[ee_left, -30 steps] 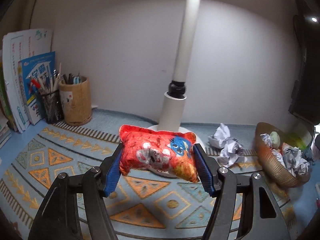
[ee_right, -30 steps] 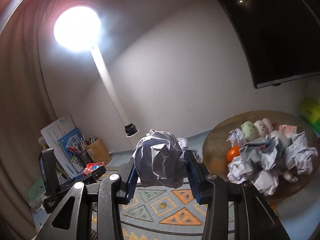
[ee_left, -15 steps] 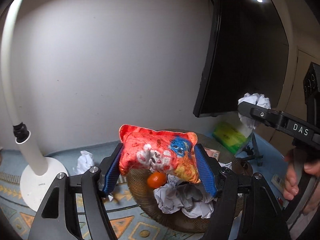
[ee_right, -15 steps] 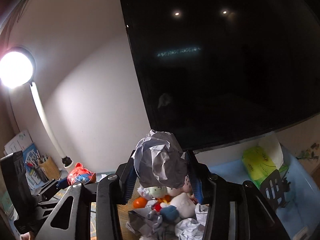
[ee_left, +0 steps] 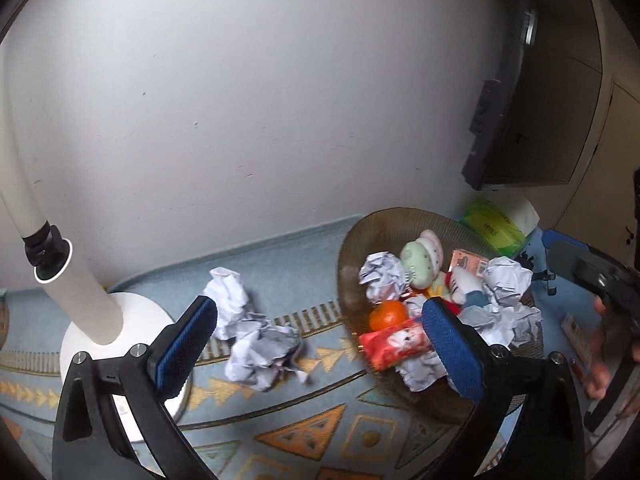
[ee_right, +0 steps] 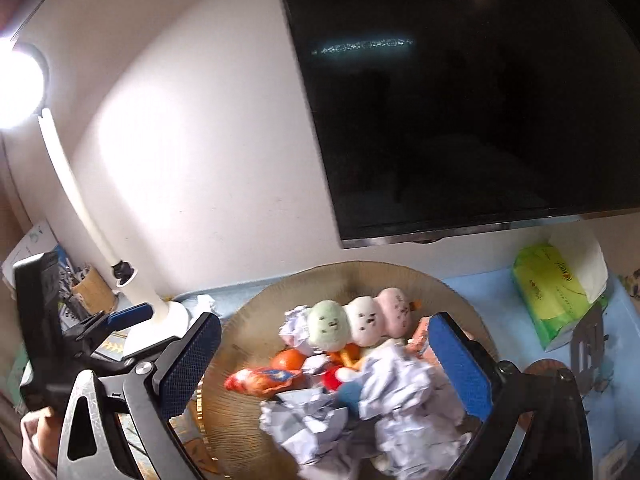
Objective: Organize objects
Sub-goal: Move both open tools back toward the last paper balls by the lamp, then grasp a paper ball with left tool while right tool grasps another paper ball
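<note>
The red snack packet (ee_left: 394, 342), crinkled foil with white cartoon print, is lying at the near rim of the woven brown basket (ee_left: 360, 236), just in front of an orange (ee_left: 387, 314). In the right wrist view the same packet (ee_right: 262, 379) is lying slantwise on the basket's (ee_right: 248, 316) floor, left of the heap. Closest to that camera, a blurred, loosely crumpled paper ball (ee_right: 400, 384) is sitting on top of other paper wads, between the spread fingers but touching neither pad as far as can be told.

The left gripper (ee_left: 324, 344) is tilting downward toward the mat and basket edge, its jaws opening wide with nothing pressed between them; the packet is lying beyond the right-hand pad. The right gripper (ee_right: 326, 360) is pointing down into the basket, jaws likewise opening, released and gripping nothing. A hand (ee_left: 600, 364) is holding the right tool at the edge of the left view.

Further in, a three-ball plush skewer (ee_right: 360, 322), green, white and pink, is resting across the pile. Two crumpled papers (ee_left: 256, 340) are lying on the patterned mat (ee_left: 320, 432) outside the basket, beside the white lamp base (ee_left: 132, 320). Behind the basket, a green tissue pack (ee_right: 556, 288) is standing under the dark screen (ee_right: 460, 100).
</note>
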Demonstrator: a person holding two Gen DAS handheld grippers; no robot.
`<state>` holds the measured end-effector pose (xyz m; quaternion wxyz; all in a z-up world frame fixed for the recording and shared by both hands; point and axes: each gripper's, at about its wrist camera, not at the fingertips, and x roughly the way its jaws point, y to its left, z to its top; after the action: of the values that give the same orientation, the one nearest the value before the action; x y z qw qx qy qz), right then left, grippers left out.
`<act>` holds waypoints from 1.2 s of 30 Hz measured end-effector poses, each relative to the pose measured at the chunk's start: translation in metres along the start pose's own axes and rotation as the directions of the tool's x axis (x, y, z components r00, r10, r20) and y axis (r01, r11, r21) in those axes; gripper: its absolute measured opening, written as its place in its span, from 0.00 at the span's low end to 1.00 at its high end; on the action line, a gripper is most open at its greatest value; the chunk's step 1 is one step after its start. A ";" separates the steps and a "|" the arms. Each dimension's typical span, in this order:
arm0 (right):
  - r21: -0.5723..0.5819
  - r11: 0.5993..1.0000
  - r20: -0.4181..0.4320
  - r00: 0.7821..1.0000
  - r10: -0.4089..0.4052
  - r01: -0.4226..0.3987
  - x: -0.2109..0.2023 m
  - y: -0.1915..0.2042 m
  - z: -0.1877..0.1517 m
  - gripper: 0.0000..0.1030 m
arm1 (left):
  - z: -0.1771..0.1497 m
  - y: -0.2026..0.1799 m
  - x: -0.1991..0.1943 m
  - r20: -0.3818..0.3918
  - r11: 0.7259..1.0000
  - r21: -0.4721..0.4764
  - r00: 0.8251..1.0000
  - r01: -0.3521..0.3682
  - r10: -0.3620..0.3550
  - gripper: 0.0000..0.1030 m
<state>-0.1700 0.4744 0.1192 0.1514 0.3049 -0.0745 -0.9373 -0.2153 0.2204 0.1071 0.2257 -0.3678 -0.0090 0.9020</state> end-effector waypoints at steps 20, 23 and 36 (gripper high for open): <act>0.197 0.973 -0.063 0.992 -0.109 0.120 0.105 0.143 -0.120 1.00 | -0.004 0.083 0.104 -0.422 0.994 -0.058 0.900 0.094 -0.110 0.99; 0.252 0.957 -0.073 0.989 -0.128 0.142 0.129 0.140 -0.111 1.00 | 0.002 0.083 0.110 -0.436 0.995 -0.049 0.895 0.083 -0.096 0.99; 0.466 0.881 -0.015 0.996 -0.082 0.080 0.173 0.109 -0.098 0.99 | -0.005 0.088 0.114 -0.395 0.967 -0.149 0.885 0.205 -0.248 0.69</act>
<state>-0.2185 0.3103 -0.0292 0.0342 0.3328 -0.2850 -0.8983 -0.3184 0.1882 0.0120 0.3072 -0.5563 -0.0507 0.7704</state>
